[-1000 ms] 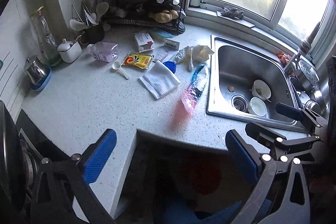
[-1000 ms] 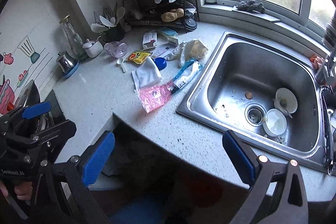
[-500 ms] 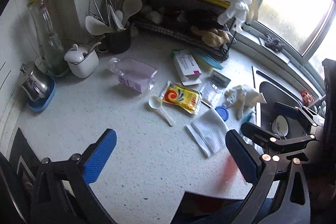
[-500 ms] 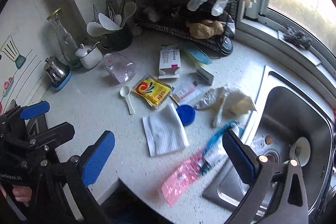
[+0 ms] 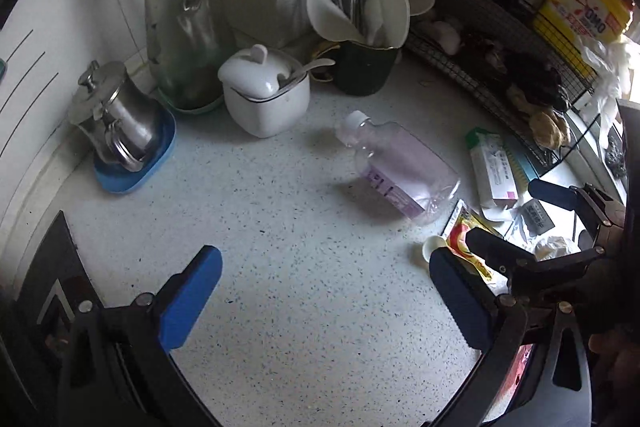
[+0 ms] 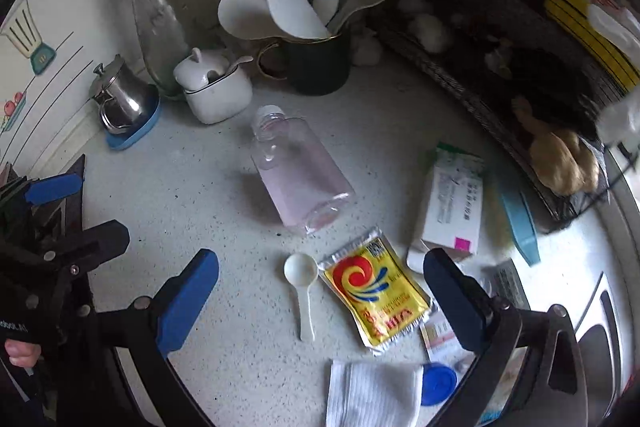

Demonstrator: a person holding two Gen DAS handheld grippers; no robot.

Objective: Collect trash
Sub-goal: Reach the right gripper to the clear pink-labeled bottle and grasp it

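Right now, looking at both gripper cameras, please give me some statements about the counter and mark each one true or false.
1. The plastic bottle lies on its side on the counter. True.
2. The right gripper is shut on the yellow packet. False: its jaws stand wide open and hold nothing.
3. The small white spoon lies beside the yellow packet. True.
4. The left gripper holds the bottle. False: it is open and empty, above bare counter.
5. The steel pot stands on a red tray. False: the tray is blue.
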